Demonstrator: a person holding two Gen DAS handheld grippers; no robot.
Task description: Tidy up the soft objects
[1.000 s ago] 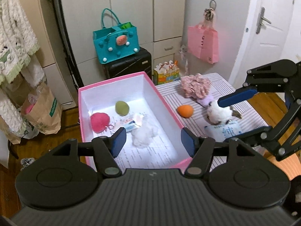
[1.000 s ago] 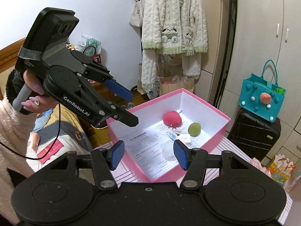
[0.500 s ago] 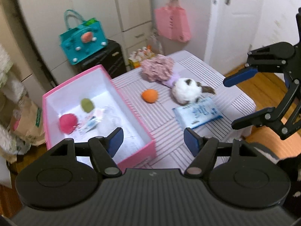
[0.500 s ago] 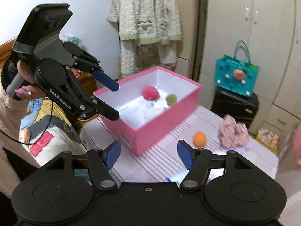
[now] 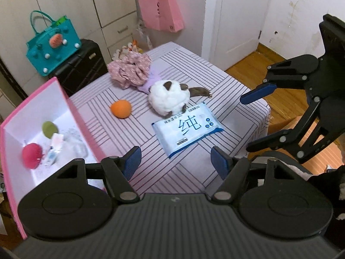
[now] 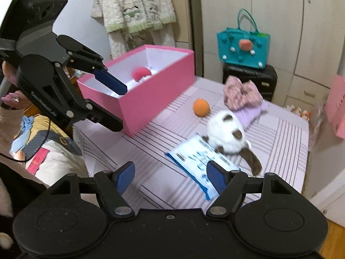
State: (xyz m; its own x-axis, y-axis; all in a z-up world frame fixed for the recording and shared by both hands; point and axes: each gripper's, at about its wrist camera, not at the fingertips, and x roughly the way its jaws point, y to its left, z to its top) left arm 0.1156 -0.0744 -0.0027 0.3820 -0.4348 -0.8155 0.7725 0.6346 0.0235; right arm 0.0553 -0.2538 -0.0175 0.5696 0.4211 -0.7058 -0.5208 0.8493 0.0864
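Soft toys lay on the striped table (image 5: 226,82): an orange ball (image 5: 120,108), a white plush (image 5: 169,99) touching a wipes pack (image 5: 187,128), and a pink scrunchie (image 5: 129,70) farther off. Left of them stood a pink box (image 6: 155,90) holding a red ball (image 5: 32,155) and a green one (image 5: 49,129). The left gripper (image 5: 175,164) and right gripper (image 6: 170,179) hovered near the pack, jaws apart and empty, the right's just having widened.

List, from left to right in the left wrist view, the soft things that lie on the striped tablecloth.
Orange ball → pink ruffled cloth → white and brown plush toy → blue and white tissue pack.
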